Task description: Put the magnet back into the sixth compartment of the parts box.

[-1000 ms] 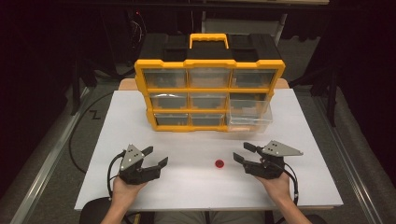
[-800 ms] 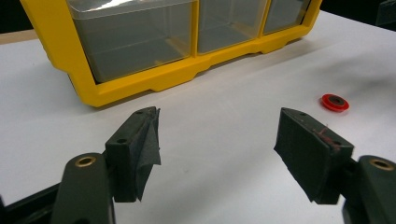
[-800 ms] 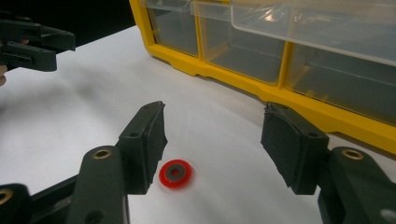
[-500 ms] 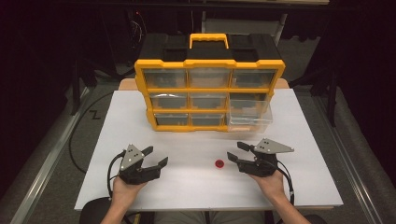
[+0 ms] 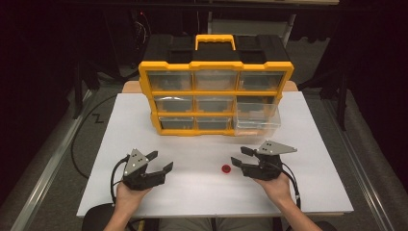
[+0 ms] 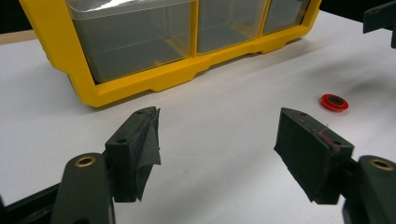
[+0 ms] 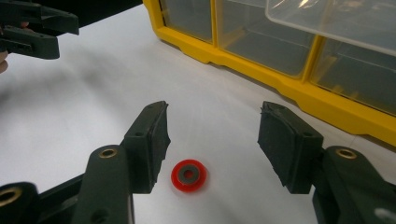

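Red washer lies between closing right tongs, seemingly untouched; left tongs released.

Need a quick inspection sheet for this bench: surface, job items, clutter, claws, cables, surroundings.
Surface: white table, bare apart from the items listed.
Job's things: small red ring flat on the table, in front of the yellow drawer organizer; clear drawer at its lower right pulled out.
Clutter: nothing seen.
Grippers: right claw open, jaws just closing, ring lying between them in the right gripper view, untouched; left claw open, holding nothing.
Cables: one black cable trails from each claw.
Surroundings: dark floor, table legs beyond.
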Tool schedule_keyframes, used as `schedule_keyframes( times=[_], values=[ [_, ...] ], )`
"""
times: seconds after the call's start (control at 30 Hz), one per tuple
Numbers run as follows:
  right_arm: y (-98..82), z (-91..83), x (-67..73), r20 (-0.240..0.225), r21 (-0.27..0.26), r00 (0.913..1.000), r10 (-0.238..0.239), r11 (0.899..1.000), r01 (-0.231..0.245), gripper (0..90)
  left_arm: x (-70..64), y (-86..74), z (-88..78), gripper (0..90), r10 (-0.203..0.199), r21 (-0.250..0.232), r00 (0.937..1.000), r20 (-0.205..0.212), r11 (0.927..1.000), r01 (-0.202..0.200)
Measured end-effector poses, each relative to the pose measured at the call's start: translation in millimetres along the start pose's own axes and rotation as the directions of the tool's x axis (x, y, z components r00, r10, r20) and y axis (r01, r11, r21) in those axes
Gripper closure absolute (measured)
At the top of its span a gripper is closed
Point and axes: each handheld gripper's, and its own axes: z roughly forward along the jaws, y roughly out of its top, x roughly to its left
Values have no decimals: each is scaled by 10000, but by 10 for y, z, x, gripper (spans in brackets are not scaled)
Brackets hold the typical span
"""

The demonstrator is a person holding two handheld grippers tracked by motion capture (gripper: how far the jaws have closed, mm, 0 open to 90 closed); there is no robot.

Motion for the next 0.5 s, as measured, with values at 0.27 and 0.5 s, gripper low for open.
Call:
schedule_keyframes(
  times=[0.27,0.5],
  values=[
    [72,30,16,52,578,9999,-150,9982,147,454,4,0,0,303,0,19,10000,8,10000,0],
    [145,43,27,82,1181,9990,-444,9921,432,473,4,0,0,303,4,11,10000,8,10000,-4]
  ],
)
